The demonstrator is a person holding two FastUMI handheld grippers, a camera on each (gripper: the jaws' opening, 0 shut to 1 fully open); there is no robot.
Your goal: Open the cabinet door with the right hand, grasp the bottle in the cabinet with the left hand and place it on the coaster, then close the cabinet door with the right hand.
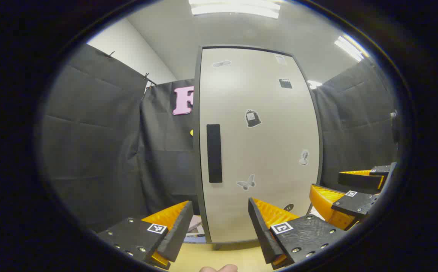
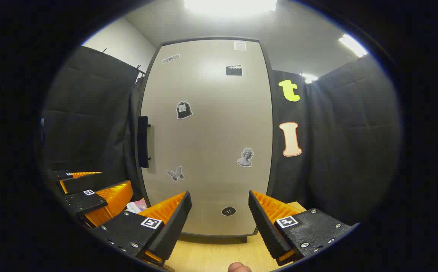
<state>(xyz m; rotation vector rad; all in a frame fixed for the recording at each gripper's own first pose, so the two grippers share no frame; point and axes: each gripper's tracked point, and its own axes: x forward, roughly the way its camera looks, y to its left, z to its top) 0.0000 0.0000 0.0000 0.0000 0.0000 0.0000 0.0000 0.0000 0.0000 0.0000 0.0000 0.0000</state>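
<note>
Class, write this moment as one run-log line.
stage: before opening | cabinet door: closed | handle: untouched | right gripper: open, empty | left gripper: open, empty

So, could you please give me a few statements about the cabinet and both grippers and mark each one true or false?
1. The cabinet door is shut. True.
2. The right gripper is clamped on the door handle. False: it is open, short of the door, holding nothing.
3. The handle sits near the door's left edge. True.
4. The left gripper holds a bottle. False: it is open and empty.
5. Stickers, including a butterfly sticker, are on the door. True.
</note>
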